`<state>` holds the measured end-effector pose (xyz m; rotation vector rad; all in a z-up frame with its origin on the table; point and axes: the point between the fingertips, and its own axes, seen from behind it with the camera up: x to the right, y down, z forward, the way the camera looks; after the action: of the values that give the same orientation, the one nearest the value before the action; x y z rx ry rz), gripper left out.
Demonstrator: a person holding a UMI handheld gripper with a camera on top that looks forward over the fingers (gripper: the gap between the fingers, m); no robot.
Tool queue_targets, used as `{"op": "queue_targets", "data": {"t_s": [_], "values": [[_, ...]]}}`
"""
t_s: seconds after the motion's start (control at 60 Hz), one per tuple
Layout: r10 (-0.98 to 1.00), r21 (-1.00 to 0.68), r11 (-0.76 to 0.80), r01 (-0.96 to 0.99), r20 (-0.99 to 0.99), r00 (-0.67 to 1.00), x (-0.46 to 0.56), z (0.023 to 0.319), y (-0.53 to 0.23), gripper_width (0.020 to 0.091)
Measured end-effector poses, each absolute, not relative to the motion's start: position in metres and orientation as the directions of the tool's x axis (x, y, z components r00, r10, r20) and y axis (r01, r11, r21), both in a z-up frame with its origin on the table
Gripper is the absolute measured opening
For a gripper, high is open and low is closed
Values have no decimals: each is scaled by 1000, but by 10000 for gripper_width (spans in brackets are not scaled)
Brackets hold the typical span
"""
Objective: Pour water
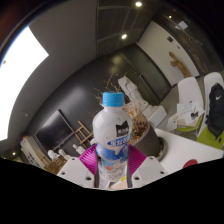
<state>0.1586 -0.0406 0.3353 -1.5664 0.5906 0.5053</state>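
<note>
A: We have the bottle (113, 140) sitting right between the two fingers of our hand-held gripper (113, 172), blue cap up at the far end, label facing us.

B: Are we actually pressing on it? We can see a pink pad (88, 158) tucked against one side of the bottle, and the white fingers come in close at both sides near its base.

A: It looks clamped to us. The bottle fills the whole gap, no space shows at either flank, and nothing appears to carry it from below. So we judge the fingers closed on it, about as wide as the bottle's body.

B: Why low on the body, do we think?

A: Gripping below the label leaves the neck and cap free, and that suits a pour: the mouth has to clear the fingers. The cap seems to be on, though, so no water can leave yet.

B: And the room looks slanted around us. The ceiling lights and the wall run at an angle, and the white table (190, 152) slopes off to one side.

A: That suggests we are holding the bottle in the air, tipped somewhat. We cannot make out a cup or glass to pour into.

B: Then we would call this the carrying stage, pour not yet begun.
</note>
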Motion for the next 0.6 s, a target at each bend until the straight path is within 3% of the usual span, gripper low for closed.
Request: {"op": "queue_targets", "data": {"t_s": [0.133, 0.25, 0.3, 0.467, 0.6], "values": [[-217, -912, -20, -409, -396, 892, 244, 320, -48, 364], [-323, -964, -88, -251, -211, 923, 300, 265, -52, 363], [-345, -970, -132, -204, -148, 927, 311, 229, -60, 363], [-373, -944, -298, -142, -22, 927, 337, 125, -57, 364], [-382, -919, -372, -134, 20, 924, 341, 66, -61, 364]]}}
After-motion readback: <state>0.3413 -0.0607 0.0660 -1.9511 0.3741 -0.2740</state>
